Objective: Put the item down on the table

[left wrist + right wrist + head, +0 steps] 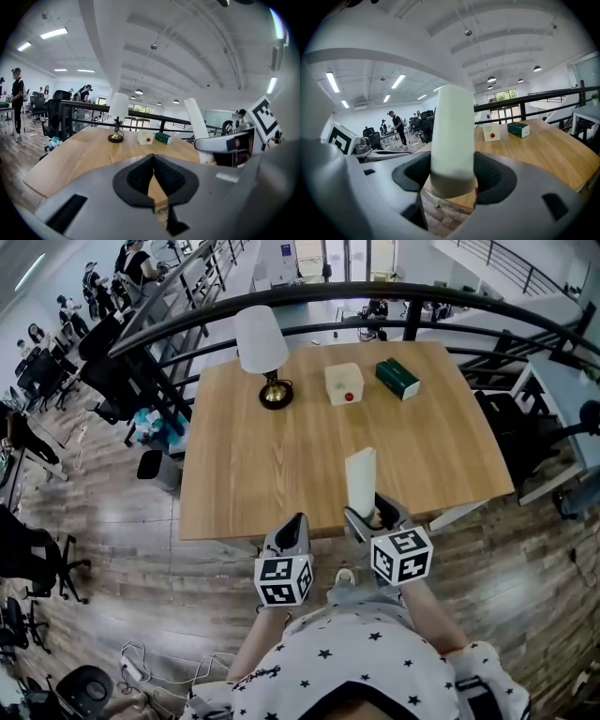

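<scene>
1. Person, nearest the camera: star-print shirt (pixel 328 662), one gripper in each hand, standing at the near edge of the table (pixel 272 474).
2. Left gripper (pixel 153 158): black pads drawn together, tips meeting, nothing between them. It is positioned at the table's near edge, about the middle, just beside the right gripper.
3. Right gripper (pixel 452 177): jaws spread wide and clamped on the tall white item (pixel 452 136), one pad against each side of its lower part.
4. Tall white item: upright, carried in the right gripper at the table's near edge, right of the middle. Its base is hidden behind the jaws in the head view; the right gripper view shows the table's edge and the floor under it.
5. Table: light wood, its middle bare.
6. Lamp (pixel 263 352): white shade, brass foot, toward the far left corner.
7. White box (pixel 344 383): red dot on its face, near the far edge, about the middle.
8. Green box (pixel 397 378): just right of the white box, apart from it.
9. Black railing (pixel 375 292): curved, beyond the far edge.
10. Office chairs (pixel 112 371) and people, well off to the left on the wood floor.
</scene>
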Tool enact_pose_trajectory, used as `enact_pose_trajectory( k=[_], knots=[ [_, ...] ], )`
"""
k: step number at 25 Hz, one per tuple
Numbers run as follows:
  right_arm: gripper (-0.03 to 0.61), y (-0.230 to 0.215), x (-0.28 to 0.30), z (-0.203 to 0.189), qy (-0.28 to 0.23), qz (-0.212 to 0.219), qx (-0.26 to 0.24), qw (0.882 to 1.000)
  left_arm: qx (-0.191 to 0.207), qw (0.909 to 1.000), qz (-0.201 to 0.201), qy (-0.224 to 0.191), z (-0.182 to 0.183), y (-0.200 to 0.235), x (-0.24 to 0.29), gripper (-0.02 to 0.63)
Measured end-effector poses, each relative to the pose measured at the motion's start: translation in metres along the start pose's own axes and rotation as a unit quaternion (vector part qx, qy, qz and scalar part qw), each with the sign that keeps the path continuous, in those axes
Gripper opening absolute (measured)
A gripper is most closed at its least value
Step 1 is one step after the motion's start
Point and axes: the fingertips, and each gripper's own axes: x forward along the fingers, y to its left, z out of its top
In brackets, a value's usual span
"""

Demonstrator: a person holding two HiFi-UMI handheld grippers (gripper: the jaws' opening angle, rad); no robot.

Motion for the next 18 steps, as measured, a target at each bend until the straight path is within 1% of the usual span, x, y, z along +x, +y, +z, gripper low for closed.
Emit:
enact_pose_trajectory(
  k=[9, 13, 18],
  knots=[
    [0.276, -0.051, 0.067, 0.039, 0.013, 0.020, -0.013, 1.000, -0.008, 0.9999, 0.015, -0.005, 0.036, 0.018, 0.079, 0.011],
    [0.276, -0.069, 0.092, 0.049, 0.016, 0.024, -0.015, 0.999, -0.008, 0.9998, 0.019, 0.000, 0.041, 0.027, 0.106, 0.011],
    [0.276, -0.090, 0.114, 0.050, 0.027, 0.029, -0.012, 0.999, -0.011, 0.9997, 0.021, 0.007, 0.042, 0.030, 0.133, 0.011]
  ],
)
